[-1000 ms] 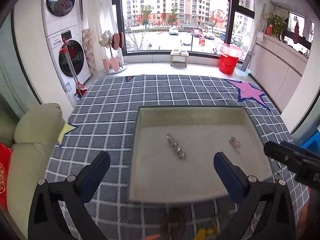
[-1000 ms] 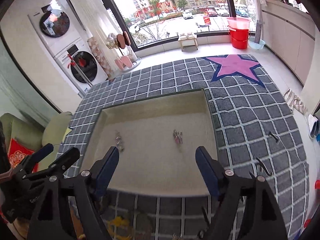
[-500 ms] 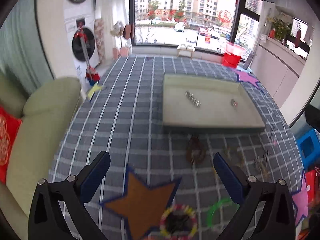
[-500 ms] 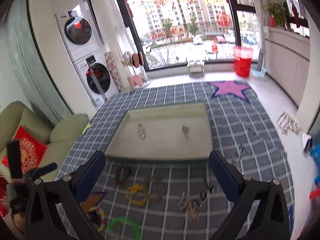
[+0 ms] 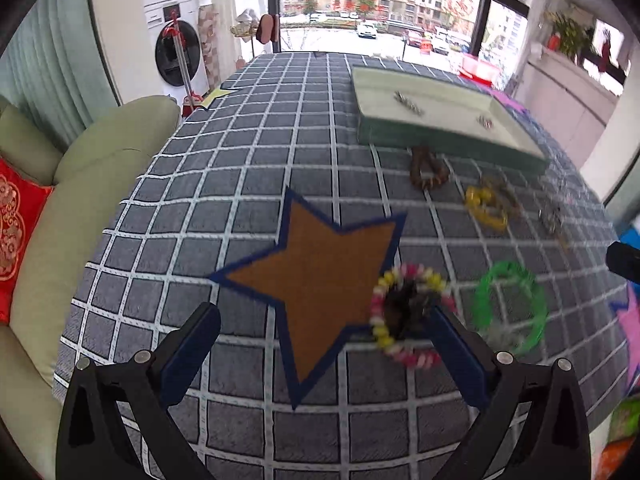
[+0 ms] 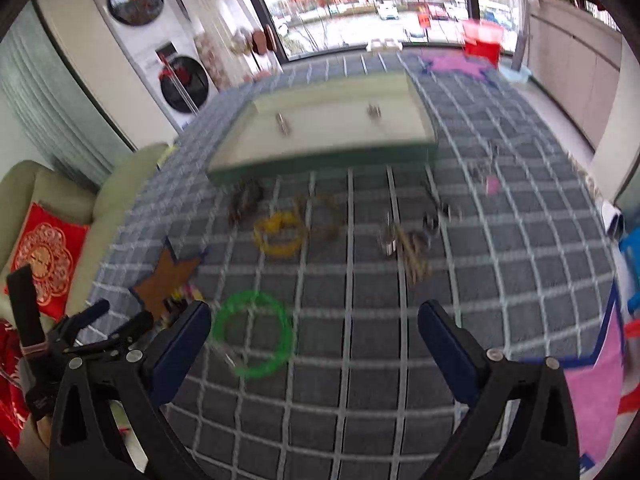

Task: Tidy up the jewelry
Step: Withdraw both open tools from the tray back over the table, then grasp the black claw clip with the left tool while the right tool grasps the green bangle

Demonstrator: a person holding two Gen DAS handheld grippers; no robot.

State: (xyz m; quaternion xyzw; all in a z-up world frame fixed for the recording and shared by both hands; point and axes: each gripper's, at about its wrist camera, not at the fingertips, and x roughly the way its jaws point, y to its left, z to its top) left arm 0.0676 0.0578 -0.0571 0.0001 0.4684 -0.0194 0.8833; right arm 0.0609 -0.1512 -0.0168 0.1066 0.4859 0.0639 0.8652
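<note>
Place: a home, a bright living space that doubles as a laundry corner.
Laundry: stacked washer and dryer [image 5: 176, 56] against the white wall, a mop leaning in front.
Seating: pale green sofa [image 5: 80, 184] with a red embroidered cushion [image 5: 16, 224] along the left edge of the checked cloth [image 5: 224, 168].
Window: floor-to-ceiling glass [image 5: 376, 4] facing apartment blocks and parked cars.
Household bits: red bucket [image 6: 482, 42] by the window, potted plant [image 5: 568, 32] on the cabinet ledge.

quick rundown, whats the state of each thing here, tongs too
left tongs: open, empty
right tongs: open, empty
tray: two small pieces inside
green bangle: flat on the cloth
pink-yellow bracelet: on the cloth, not gripped
yellow bracelet: on the cloth, outside the tray
</note>
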